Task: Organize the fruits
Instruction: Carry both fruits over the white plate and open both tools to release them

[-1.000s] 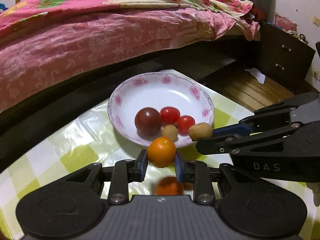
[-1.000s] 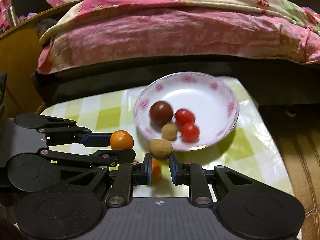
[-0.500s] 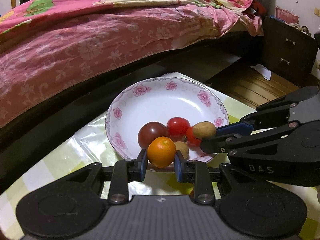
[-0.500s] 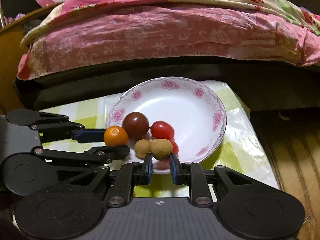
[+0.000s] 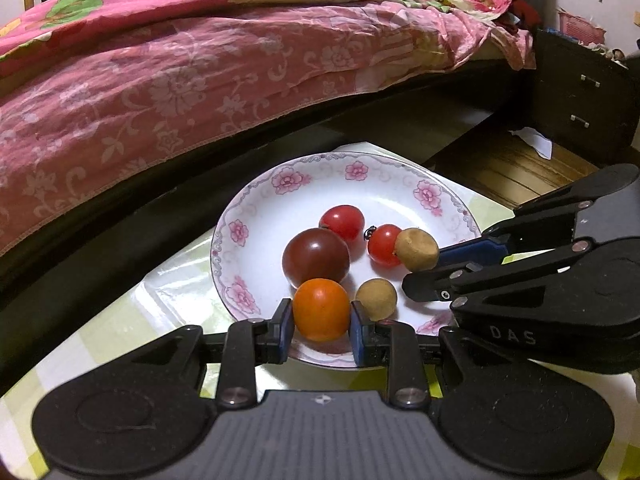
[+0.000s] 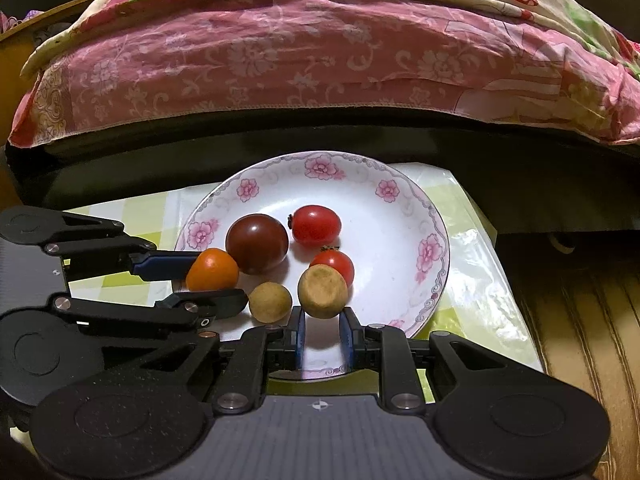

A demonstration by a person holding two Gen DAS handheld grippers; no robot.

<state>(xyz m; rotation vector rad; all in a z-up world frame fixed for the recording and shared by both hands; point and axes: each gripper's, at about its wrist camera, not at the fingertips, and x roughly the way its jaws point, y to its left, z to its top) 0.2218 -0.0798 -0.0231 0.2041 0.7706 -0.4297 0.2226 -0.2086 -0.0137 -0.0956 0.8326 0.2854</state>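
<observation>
A home bedroom: bed with pink floral quilt [image 5: 200,80], dark drawered nightstand [image 5: 576,96], wooden floor [image 6: 580,320].

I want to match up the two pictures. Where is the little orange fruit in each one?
Left wrist view: the orange fruit sits low in the middle, pinched in the left gripper, over the near edge of the plate.
Right wrist view: it is at the left, beside the dark red tomato, at the tip of that gripper.
Shared landmark: the dark red tomato, right next to the orange fruit in both.
</observation>
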